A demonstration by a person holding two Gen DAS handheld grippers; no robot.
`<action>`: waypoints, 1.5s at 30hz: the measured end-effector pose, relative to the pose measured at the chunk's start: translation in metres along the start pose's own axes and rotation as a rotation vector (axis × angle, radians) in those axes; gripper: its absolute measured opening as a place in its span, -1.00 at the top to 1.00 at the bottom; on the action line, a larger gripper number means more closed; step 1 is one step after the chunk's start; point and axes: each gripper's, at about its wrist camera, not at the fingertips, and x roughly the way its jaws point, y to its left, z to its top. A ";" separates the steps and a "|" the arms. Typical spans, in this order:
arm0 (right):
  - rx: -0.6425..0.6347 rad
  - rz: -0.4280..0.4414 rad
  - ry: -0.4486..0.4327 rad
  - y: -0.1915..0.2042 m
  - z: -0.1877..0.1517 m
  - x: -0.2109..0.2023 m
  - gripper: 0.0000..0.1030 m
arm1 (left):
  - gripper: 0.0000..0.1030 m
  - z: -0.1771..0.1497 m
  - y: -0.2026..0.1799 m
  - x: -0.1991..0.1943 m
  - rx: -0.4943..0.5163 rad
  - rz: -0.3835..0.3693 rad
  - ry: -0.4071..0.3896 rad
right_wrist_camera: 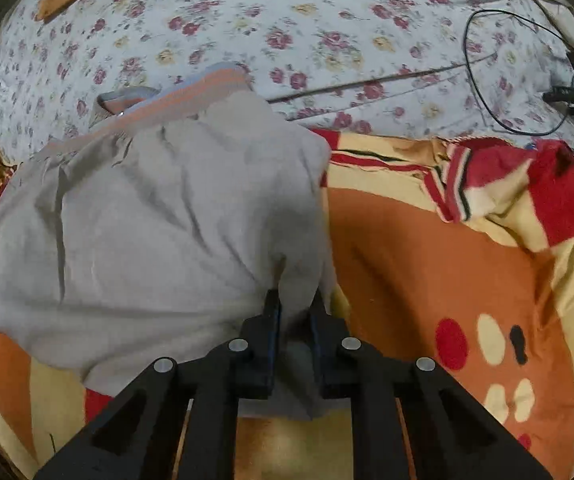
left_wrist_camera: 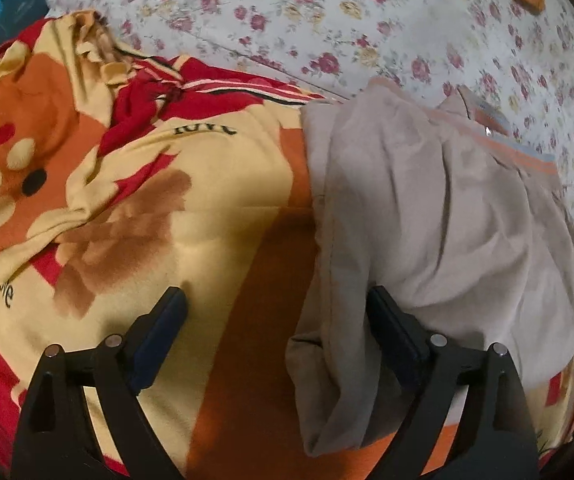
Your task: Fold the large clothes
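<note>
where right tongs [right_wrist_camera: 295,308] pinch beige garment [right_wrist_camera: 147,216], left tongs [left_wrist_camera: 275,312] agape beside it

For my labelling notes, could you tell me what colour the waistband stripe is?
Orange, edged with light blue, on the waistband of the beige garment; clearest in the right wrist view.

Left gripper [left_wrist_camera: 275,304] has its jaws spread wide, black fingers [left_wrist_camera: 167,320] angled outward, blue pads facing inward; grey garment [left_wrist_camera: 427,208] edge drapes against the inner face of its right-side finger, nothing pinched between the tips. Right gripper [right_wrist_camera: 293,304] has its jaws drawn close together, clamped on a bunched fold of the same garment that fills the narrow gap between the pads, both linkage arms visible below.
</note>
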 end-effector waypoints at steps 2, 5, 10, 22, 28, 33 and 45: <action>0.002 -0.020 0.005 -0.001 -0.002 -0.007 0.76 | -0.79 0.001 0.004 -0.004 -0.021 -0.003 0.001; 0.057 0.033 0.002 -0.005 -0.006 -0.028 0.66 | -0.78 0.002 0.004 -0.012 -0.031 0.000 -0.019; 0.014 0.116 -0.051 0.022 0.001 -0.065 0.32 | -0.78 0.003 -0.005 -0.036 -0.012 -0.015 -0.095; -0.237 0.223 -0.080 0.155 0.037 -0.038 0.15 | -0.78 0.006 -0.018 -0.049 0.029 -0.029 -0.161; -0.281 0.199 -0.089 0.190 0.054 -0.006 0.16 | -0.78 0.009 -0.029 -0.037 0.069 -0.013 -0.134; -0.192 0.234 -0.020 0.189 0.066 0.037 0.15 | -0.78 0.012 -0.031 -0.028 0.080 0.003 -0.120; -0.160 0.291 0.047 0.178 0.069 0.039 -0.03 | -0.78 0.013 -0.034 -0.029 0.074 -0.035 -0.122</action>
